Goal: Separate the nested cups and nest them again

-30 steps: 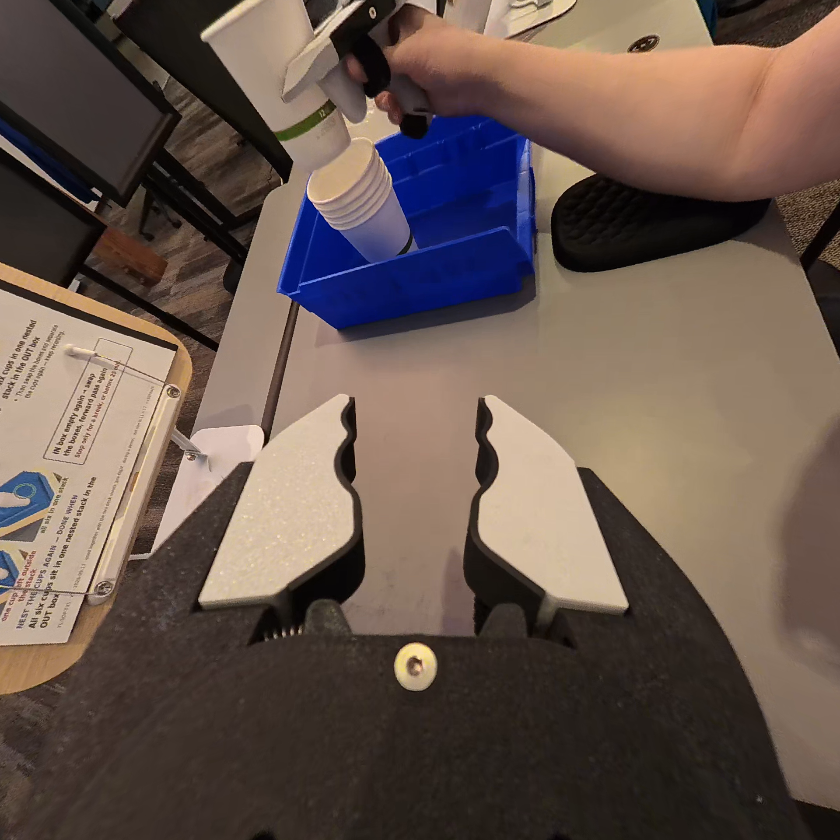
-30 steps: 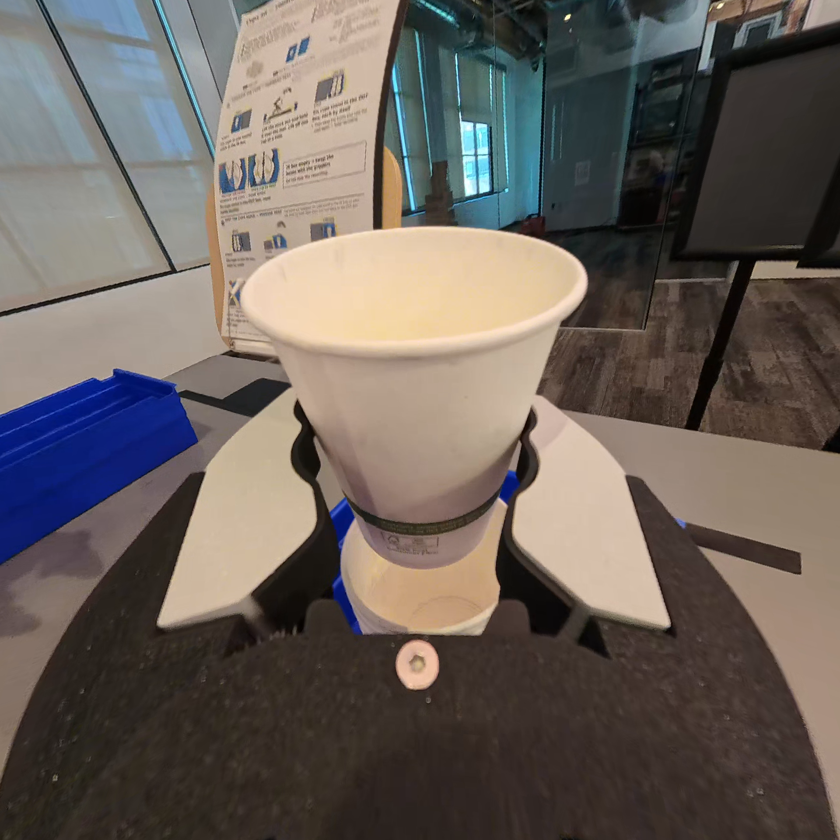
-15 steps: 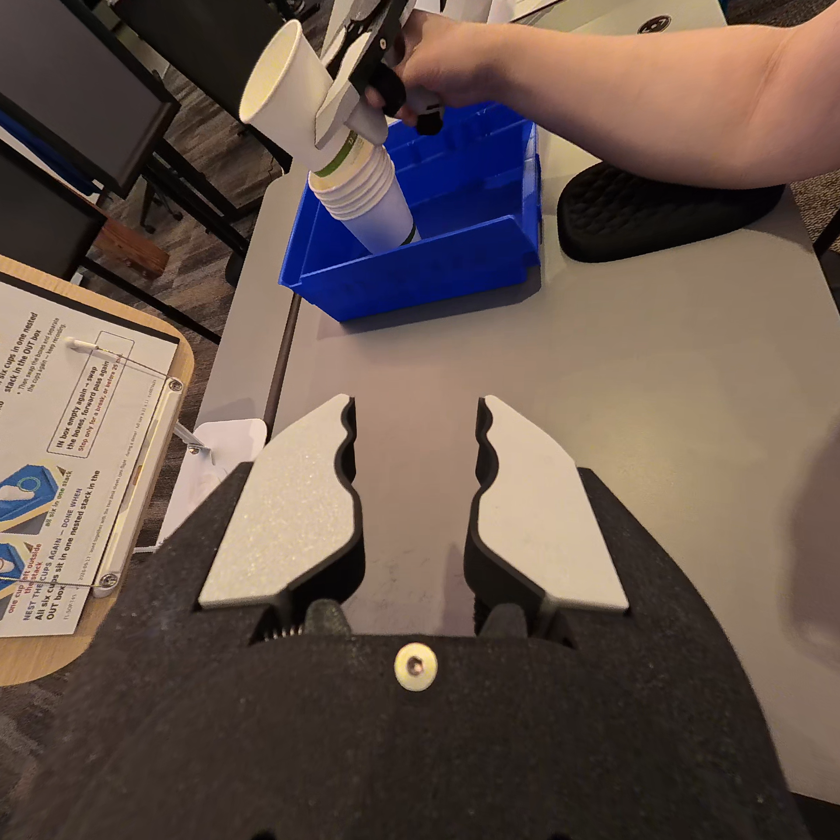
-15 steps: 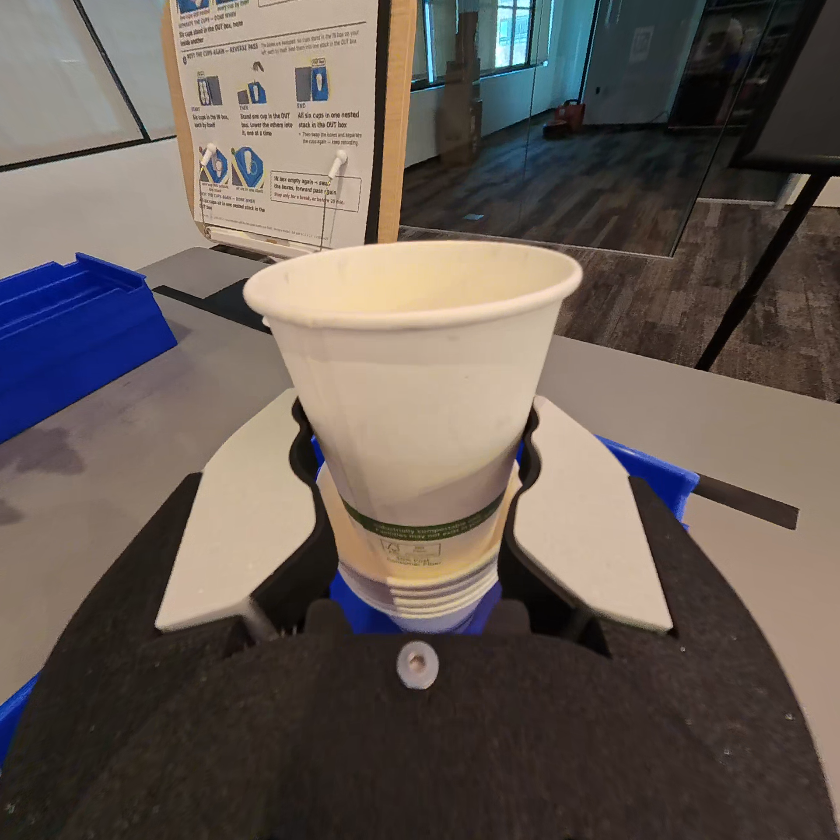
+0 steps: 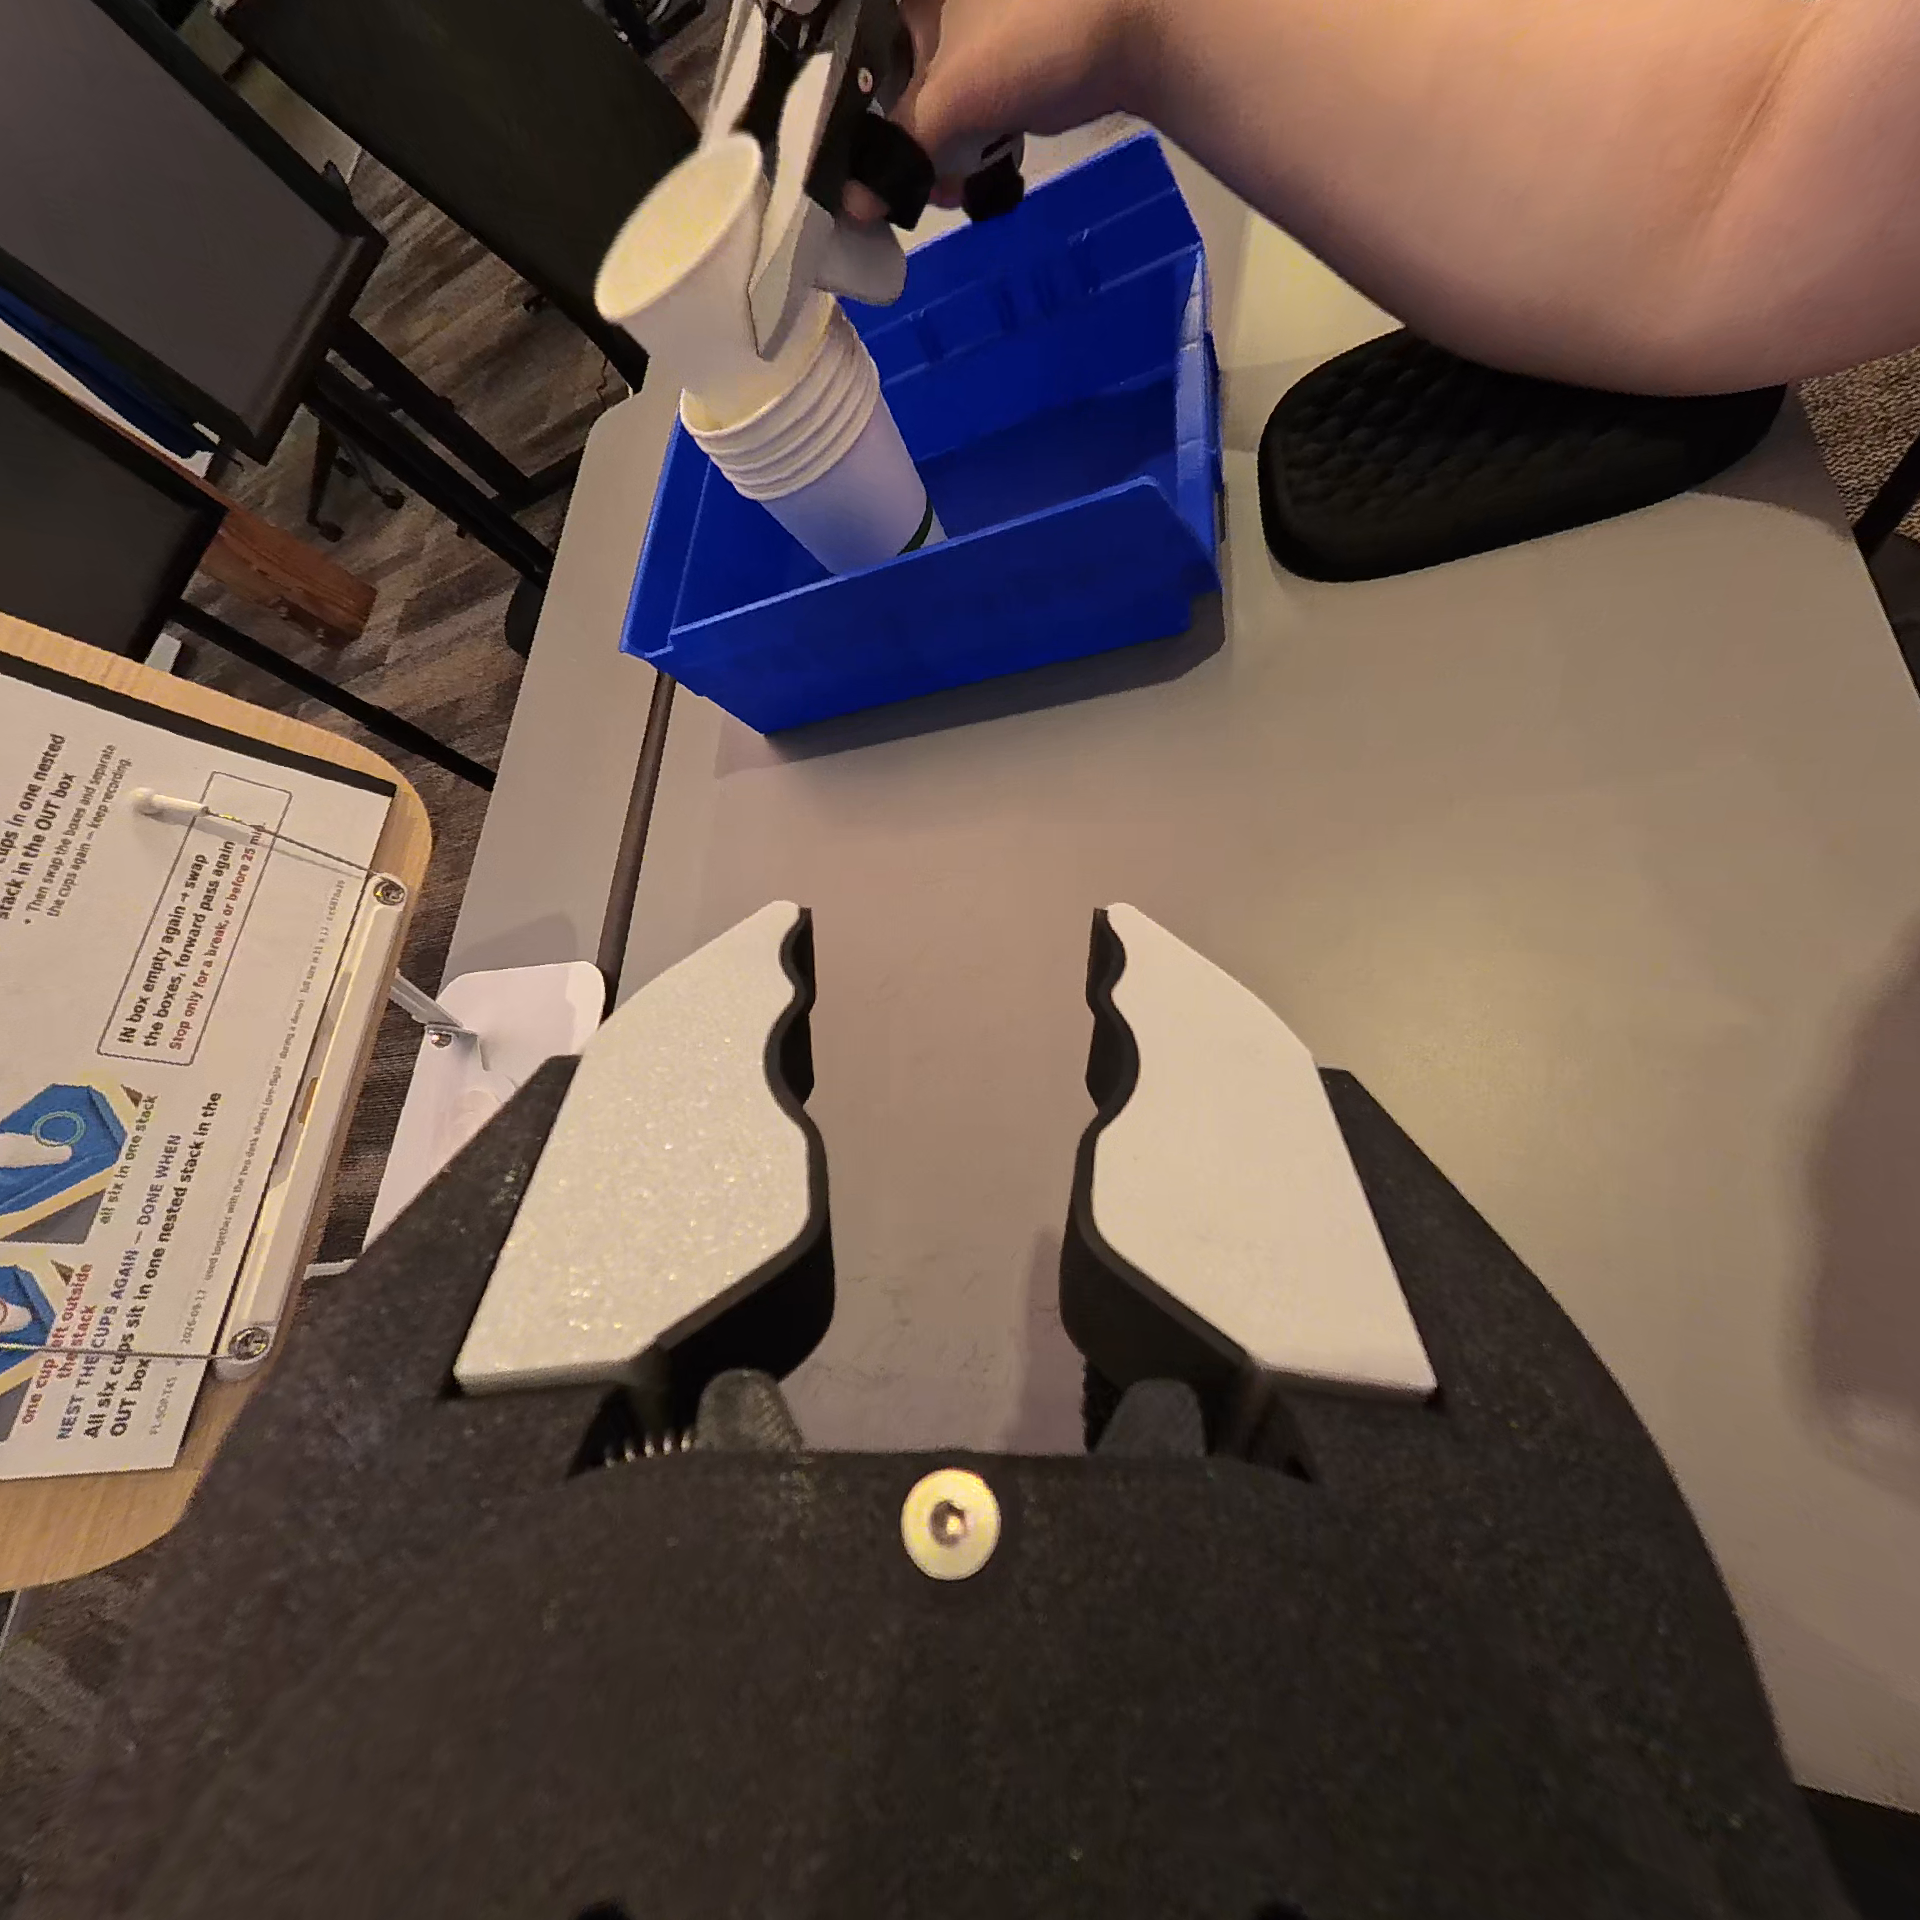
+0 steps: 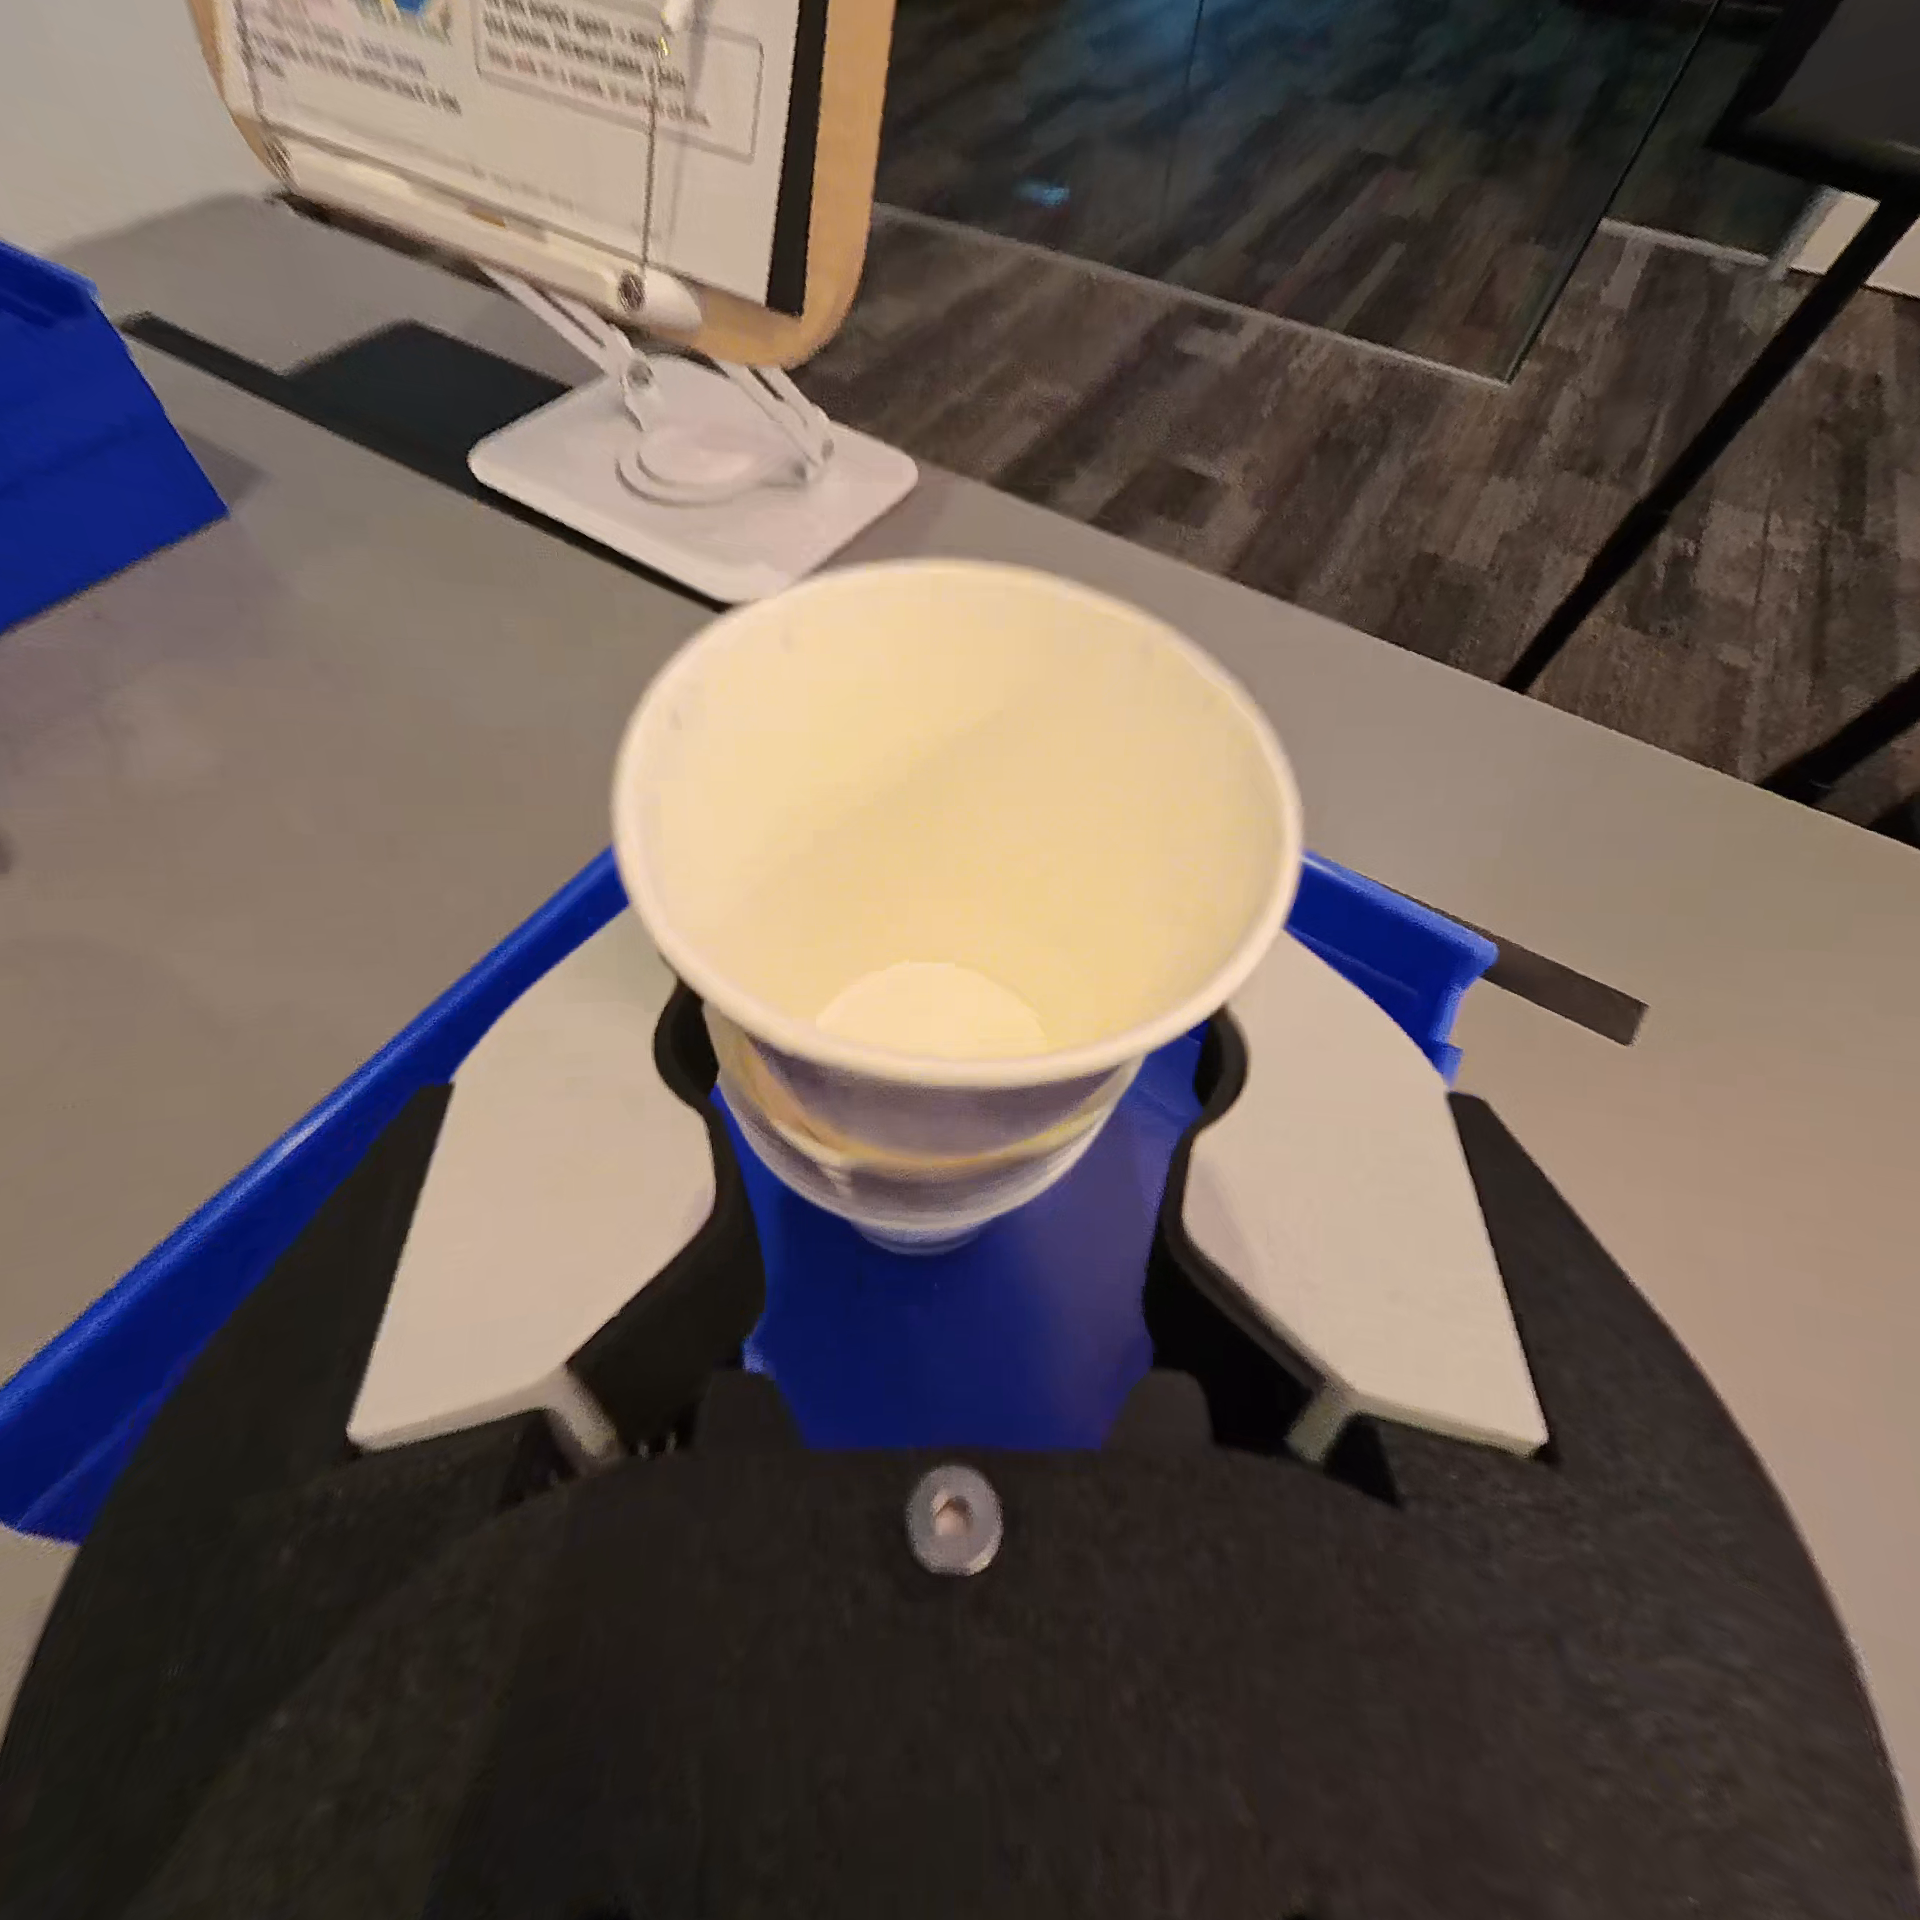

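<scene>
Right claw (image 6: 951,1081) clamped on a paper cup (image 6: 956,831), its base pushed into the tilted cup stack (image 5: 831,457) in the blue bin (image 5: 1039,582). Left claw (image 5: 948,1101) open and empty, hovering over the grey surface (image 5: 1351,883).

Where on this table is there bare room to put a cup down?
Bare grey table lies between the blue bin, the black pad and the open left tool. The bin's far-left corner is crowded: the cup stack and right tool are there.
</scene>
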### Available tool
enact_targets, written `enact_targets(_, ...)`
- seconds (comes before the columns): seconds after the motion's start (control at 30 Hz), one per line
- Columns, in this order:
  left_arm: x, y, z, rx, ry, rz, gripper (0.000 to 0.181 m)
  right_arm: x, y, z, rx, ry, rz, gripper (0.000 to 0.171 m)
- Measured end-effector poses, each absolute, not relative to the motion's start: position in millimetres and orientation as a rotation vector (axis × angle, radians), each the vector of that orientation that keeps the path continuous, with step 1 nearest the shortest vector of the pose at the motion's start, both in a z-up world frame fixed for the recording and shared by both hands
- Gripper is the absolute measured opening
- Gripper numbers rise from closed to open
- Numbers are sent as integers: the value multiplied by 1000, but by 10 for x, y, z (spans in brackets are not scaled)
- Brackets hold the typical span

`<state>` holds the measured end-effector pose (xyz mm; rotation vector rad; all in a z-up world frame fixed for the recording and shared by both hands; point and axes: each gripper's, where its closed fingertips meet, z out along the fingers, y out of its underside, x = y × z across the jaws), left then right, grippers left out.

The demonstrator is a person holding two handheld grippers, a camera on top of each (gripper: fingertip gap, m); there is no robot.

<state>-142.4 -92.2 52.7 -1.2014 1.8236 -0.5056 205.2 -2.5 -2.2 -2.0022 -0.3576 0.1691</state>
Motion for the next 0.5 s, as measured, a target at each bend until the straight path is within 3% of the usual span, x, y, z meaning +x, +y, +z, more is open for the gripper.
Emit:
enact_targets(0.37,-1465,-879,496,-1213,1834,-461,51,2072,-245,-103,-2172,-477,-13,103)
enact_targets(0.5,-1584,-693,570,-1263,1761,-374,51,2155,-454,398,-2012,-440,-75,95)
